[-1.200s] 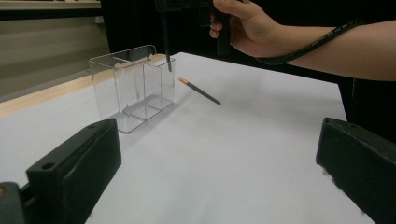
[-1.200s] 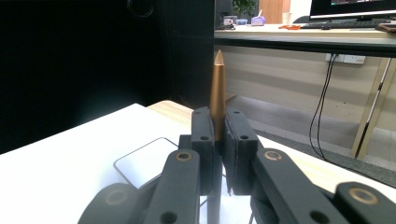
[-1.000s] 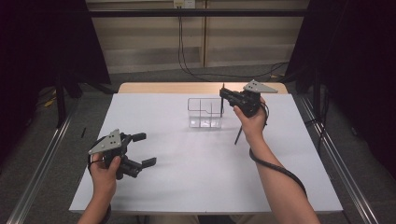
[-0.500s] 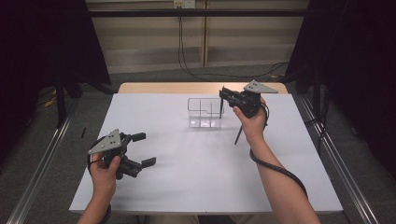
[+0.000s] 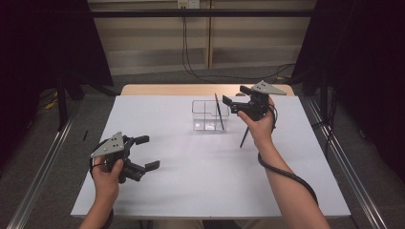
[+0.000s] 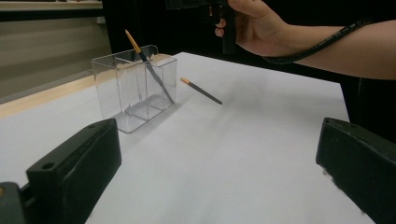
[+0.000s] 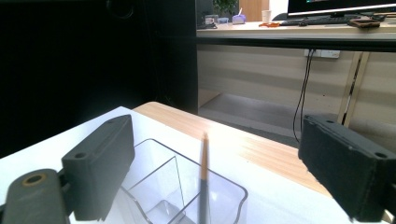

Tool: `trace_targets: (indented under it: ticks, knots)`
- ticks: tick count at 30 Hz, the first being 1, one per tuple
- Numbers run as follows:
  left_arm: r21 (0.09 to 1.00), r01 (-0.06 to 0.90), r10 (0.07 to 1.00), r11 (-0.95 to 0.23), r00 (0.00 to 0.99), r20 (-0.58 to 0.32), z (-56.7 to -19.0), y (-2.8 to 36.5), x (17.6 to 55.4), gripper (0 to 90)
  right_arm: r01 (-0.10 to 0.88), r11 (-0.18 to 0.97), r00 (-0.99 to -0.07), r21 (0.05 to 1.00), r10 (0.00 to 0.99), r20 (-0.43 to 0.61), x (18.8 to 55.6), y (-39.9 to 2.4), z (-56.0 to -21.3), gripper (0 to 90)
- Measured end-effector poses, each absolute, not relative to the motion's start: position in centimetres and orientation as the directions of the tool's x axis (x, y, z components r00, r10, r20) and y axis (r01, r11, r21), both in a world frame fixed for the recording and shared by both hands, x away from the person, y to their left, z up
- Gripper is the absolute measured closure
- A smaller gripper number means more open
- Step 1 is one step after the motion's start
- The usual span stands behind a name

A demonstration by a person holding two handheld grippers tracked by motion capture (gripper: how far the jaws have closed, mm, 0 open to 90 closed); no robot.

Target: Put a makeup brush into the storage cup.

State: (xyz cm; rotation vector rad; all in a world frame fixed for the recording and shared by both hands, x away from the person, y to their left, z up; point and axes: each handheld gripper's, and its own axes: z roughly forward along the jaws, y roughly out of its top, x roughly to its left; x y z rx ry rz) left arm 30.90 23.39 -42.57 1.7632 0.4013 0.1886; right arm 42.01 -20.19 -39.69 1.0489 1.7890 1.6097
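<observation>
- Right gripper (image 5: 229, 101): held above the far part of the white surface (image 5: 191, 191), just to the right of the clear holder (image 5: 206, 116). Its fingers (image 7: 100, 163) have just been opening and now stand spread wide, with nothing pressed between them.
- Pencil in the holder (image 5: 219, 111): a thin dark stick with an orange top end, standing in the right-hand compartment. In the left gripper view it leans, its lower end at the compartment floor and its top (image 6: 132, 40) rising above the rim. In the right gripper view it stands blurred between the spread fingers, touching neither.
- Clear holder: a transparent box with inner dividers, resting on the surface near the far edge, in front of the bare wooden strip (image 5: 181, 89).
- Second pencil (image 5: 244, 137): lies flat on the surface to the right of the holder, apart from it, below the right hand (image 5: 260, 125).
- Left gripper (image 5: 145, 152): held low over the near left part of the surface, well apart from the holder. Its fingers (image 6: 74, 165) are spread wide and hold nothing.
- Cable (image 5: 286, 174): a dark coiled lead trailing from the right gripper along the forearm.
</observation>
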Motion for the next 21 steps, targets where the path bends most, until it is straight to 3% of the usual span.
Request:
trace_targets:
  ticks: [21]
  knots:
    - [0.969, 0.164, 0.368, -0.183, 0.926, -0.088, -42.5, 23.3, 30.9, 0.0, 0.210, 0.006, -0.541, 0.978, 0.833, 0.111, 41.6, -22.1, -39.4, 6.4]
